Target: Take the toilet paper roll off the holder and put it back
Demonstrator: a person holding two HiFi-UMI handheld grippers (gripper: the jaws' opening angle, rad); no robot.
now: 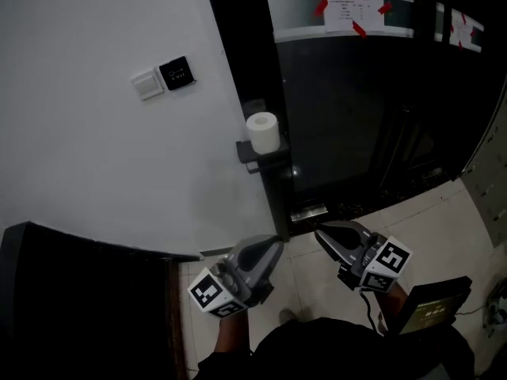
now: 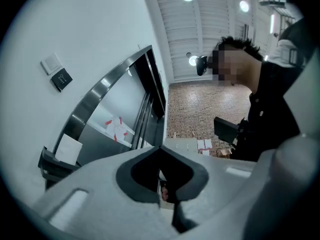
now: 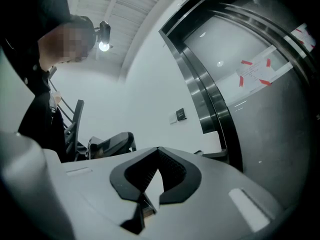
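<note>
On the black wall holder [image 1: 252,158] beside the dark glass door [image 1: 356,117], white toilet paper roll [image 1: 262,131] standing upright, left gripper [image 1: 272,246] and right gripper [image 1: 322,233] lower down, well apart from it, both with jaws pressed together

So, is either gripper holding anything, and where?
Nothing is held. Left gripper and right gripper are shut, empty; the toilet paper roll sits on its holder.

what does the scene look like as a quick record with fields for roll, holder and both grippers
toilet paper roll: upright on the holder, untouched
holder: dark bracket where the white wall meets the dark door frame
left gripper: jaws shut, nothing between them, low, apart from the roll
right gripper: jaws shut, nothing between them, low, apart from the roll
task stage: roll on holder, neither gripper at it
</note>
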